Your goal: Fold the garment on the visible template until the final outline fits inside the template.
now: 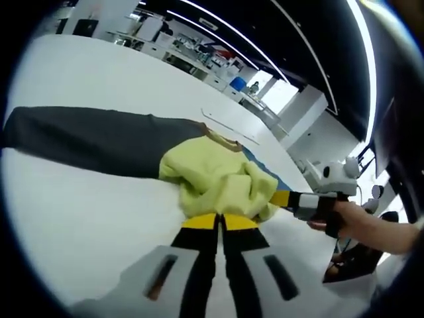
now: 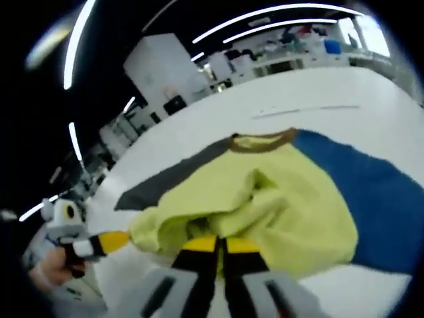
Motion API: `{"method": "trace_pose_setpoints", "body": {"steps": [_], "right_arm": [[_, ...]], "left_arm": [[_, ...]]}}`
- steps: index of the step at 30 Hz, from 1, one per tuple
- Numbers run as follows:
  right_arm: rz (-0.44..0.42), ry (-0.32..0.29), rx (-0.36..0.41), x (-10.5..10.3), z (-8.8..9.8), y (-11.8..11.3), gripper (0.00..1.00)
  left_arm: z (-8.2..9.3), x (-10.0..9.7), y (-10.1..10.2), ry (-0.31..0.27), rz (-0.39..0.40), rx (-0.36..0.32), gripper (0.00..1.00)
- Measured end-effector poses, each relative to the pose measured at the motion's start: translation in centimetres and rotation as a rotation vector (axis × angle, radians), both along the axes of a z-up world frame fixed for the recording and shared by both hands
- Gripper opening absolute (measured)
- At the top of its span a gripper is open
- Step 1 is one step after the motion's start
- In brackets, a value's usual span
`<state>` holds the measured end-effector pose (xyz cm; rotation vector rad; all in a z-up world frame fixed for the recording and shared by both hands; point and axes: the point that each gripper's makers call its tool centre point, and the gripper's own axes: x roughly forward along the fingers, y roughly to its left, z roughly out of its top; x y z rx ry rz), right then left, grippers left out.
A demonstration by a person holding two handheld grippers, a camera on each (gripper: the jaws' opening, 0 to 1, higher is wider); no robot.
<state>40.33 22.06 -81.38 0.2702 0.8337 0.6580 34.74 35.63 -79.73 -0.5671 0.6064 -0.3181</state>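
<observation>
A garment with a pale yellow body [image 1: 212, 175], a dark grey sleeve [image 1: 86, 138], a blue sleeve [image 2: 361, 192] and a brown collar [image 2: 262, 139] lies on the white table [image 1: 73, 205]. The yellow hem is bunched and lifted. My left gripper [image 1: 220, 220] is shut on the yellow hem near the bottom of the left gripper view. My right gripper [image 2: 220, 244] is shut on the yellow fabric too. The right gripper [image 1: 285, 199] comes in from the right in the left gripper view, held by a hand [image 1: 361, 222]. The left gripper [image 2: 109, 242] shows at the left in the right gripper view.
A thin template line [image 1: 228, 127] is marked on the table beyond the collar, also visible as the line [image 2: 305, 110] in the right gripper view. Desks and equipment [image 1: 199, 53] stand at the far end of the room, past the table's edge.
</observation>
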Motion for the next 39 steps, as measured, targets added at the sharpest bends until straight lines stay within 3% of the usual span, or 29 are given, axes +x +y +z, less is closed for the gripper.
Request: {"method": "trace_pose_setpoints", "body": {"steps": [9,17,30,39], "right_arm": [[0.039,-0.025,-0.012,-2.1,1.4,-2.3,0.0],[0.051,-0.013,-0.035,-4.5,1.1,-5.6,0.0],[0.069,-0.025,-0.131,-9.6,1.1,-10.6,0.0],[0.055,-0.056,-0.216,-11.2,1.4,-14.9,0.0]], "left_arm": [[0.0,-1.0,0.0,0.005,-0.019,0.012,0.0],[-0.6,-3.6,0.7,0.026,-0.034,0.034,0.0],[-1.0,-7.1,2.9,0.052,-0.043,0.066,0.0],[-0.9,-9.4,3.6,0.097,-0.077,0.071,0.0]]}}
